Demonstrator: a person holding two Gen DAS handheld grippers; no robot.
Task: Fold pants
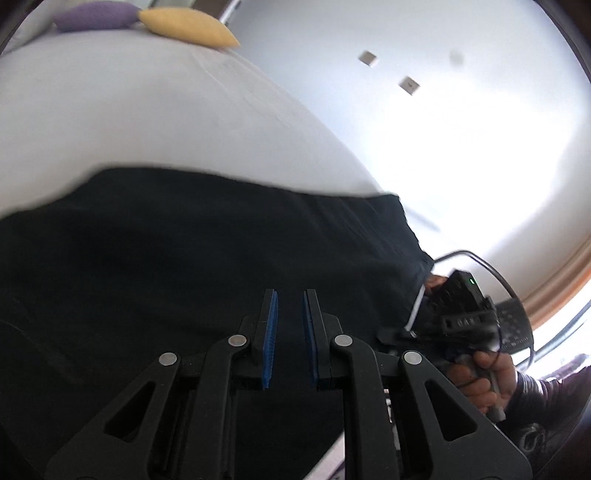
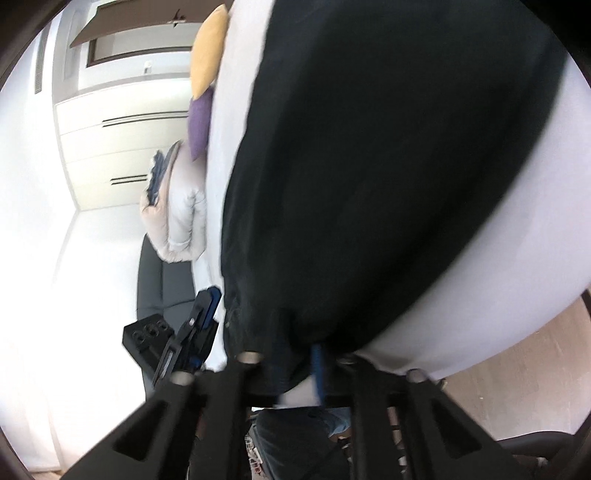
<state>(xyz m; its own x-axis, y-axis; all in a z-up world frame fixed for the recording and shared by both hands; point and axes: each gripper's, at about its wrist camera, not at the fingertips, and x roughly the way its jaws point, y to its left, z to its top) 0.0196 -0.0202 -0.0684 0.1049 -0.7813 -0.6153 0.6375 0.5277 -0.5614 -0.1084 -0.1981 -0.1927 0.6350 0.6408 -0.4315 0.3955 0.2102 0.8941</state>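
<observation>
A: Black fabric, the pair of dark pants (image 1: 207, 258), lies spread across the white bed sheet (image 1: 129, 122), one edge reaching the side of the mattress.

B: State of the left gripper (image 1: 290, 317)?

A: Jaws stand slightly apart, a narrow gap between the blue ribbed pads (image 1: 271, 332). Nothing sits between them; the pants lie beyond the tips.

B: And the right gripper (image 2: 317, 358)?

A: Closed. In its own view (blurred) the pants edge drapes over the fingers, with one blue pad (image 2: 318, 363) showing under the cloth. The jaws pinch the pants hem near the mattress corner. In the left view a hand (image 1: 484, 380) grips its handle beside the pants edge.

B: Other items?

A: A yellow cushion (image 1: 188, 27) and a purple cushion (image 1: 98, 16) touch each other at the far end of the bed. A pale padded jacket (image 2: 177, 206) hangs off the bed side, above a dark grey chair (image 2: 162, 280).
</observation>
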